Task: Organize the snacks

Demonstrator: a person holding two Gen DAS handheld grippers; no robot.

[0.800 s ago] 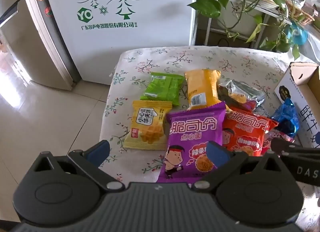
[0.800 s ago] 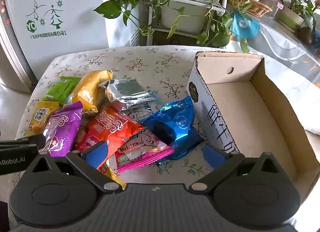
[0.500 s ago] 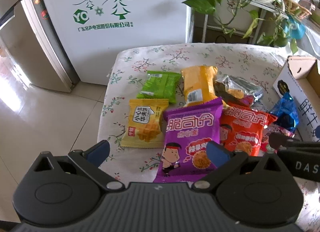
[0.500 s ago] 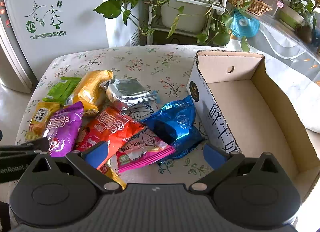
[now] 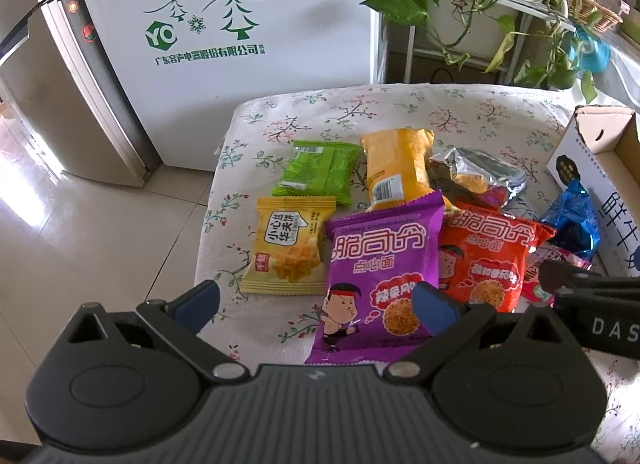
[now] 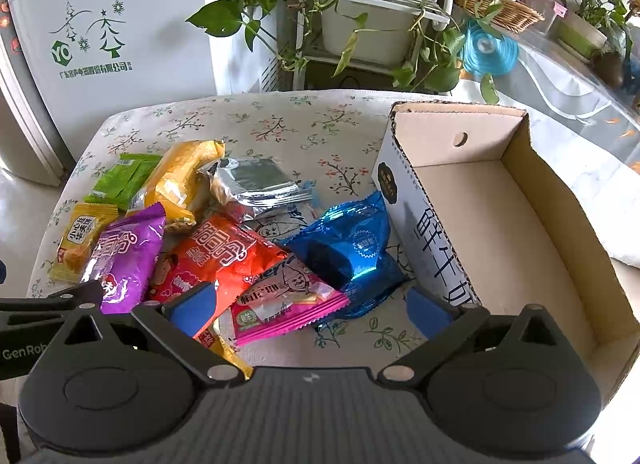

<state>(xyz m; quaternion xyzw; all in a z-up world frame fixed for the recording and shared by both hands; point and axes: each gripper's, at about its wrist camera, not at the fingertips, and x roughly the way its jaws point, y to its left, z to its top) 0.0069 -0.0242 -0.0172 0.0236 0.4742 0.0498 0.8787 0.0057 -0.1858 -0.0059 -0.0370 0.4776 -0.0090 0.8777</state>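
Note:
Several snack packets lie in a heap on the floral tablecloth (image 5: 320,111): a purple noodle packet (image 5: 376,272), a yellow waffle packet (image 5: 290,250), a green packet (image 5: 320,171), an orange-yellow packet (image 5: 394,171), a silver packet (image 5: 476,175), a red packet (image 5: 488,256), a blue packet (image 6: 352,252) and a pink packet (image 6: 288,304). An open cardboard box (image 6: 492,223) stands to their right, with nothing in it. My left gripper (image 5: 316,304) is open above the purple packet's near end. My right gripper (image 6: 312,310) is open above the pink and blue packets.
A white fridge (image 5: 224,23) stands behind the table at the left, with tiled floor (image 5: 80,232) beside it. A plant stand with trailing green leaves (image 6: 360,23) is behind the table. The table's left edge (image 5: 212,199) drops to the floor.
The left gripper has drawn back and risen a little, so the snacks sit farther off in its view. The right gripper has barely moved. Both stay open.

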